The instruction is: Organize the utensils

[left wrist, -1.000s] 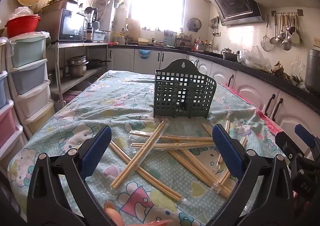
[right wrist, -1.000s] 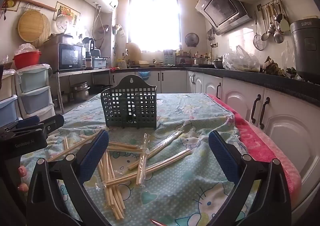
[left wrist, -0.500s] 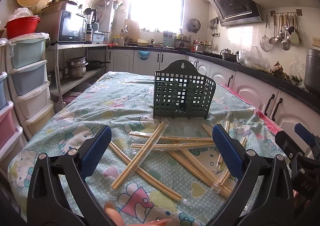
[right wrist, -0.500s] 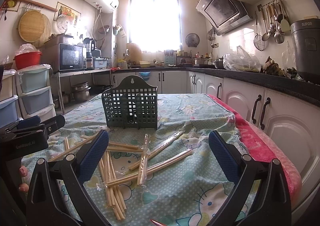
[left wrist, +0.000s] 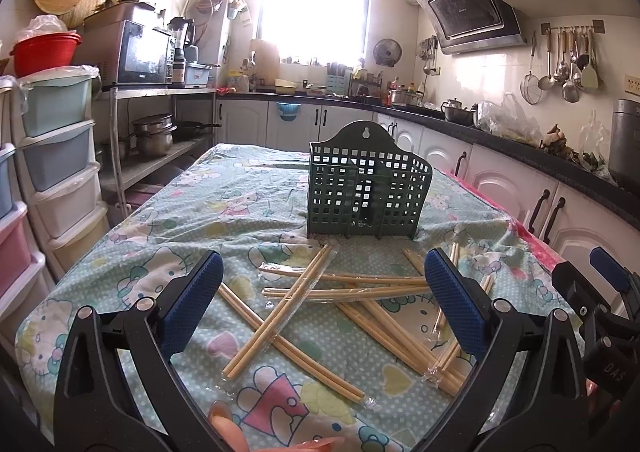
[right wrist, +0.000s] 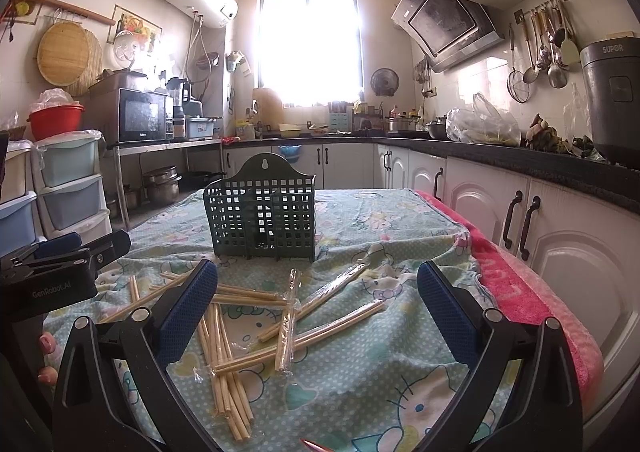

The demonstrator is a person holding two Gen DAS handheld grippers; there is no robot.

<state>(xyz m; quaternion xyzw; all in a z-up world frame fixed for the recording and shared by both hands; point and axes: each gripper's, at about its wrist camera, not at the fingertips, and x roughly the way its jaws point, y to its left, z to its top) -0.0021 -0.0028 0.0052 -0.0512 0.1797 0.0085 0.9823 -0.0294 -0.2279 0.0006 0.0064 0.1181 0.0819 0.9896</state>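
Note:
A dark green perforated utensil holder (left wrist: 366,190) (right wrist: 262,212) stands upright on the table with its compartments looking empty. In front of it lie several pairs of bamboo chopsticks in clear wrappers (left wrist: 320,304) (right wrist: 276,316), crossed in a loose heap. My left gripper (left wrist: 324,304) hovers open over the near side of the heap, nothing between its blue pads. My right gripper (right wrist: 318,312) is open too, above the right part of the heap. The left gripper's body (right wrist: 60,264) shows at the left of the right wrist view.
The table carries a pale green cartoon-print cloth (left wrist: 240,196) with a pink towel edge (right wrist: 520,292) on the right. White cabinets (right wrist: 560,236) run close along the right side. Stacked plastic drawers (left wrist: 60,156) stand at the left.
Both grippers stay open. The views shifted only slightly, with the left camera tilting a little higher; the chopsticks and the holder have not moved.

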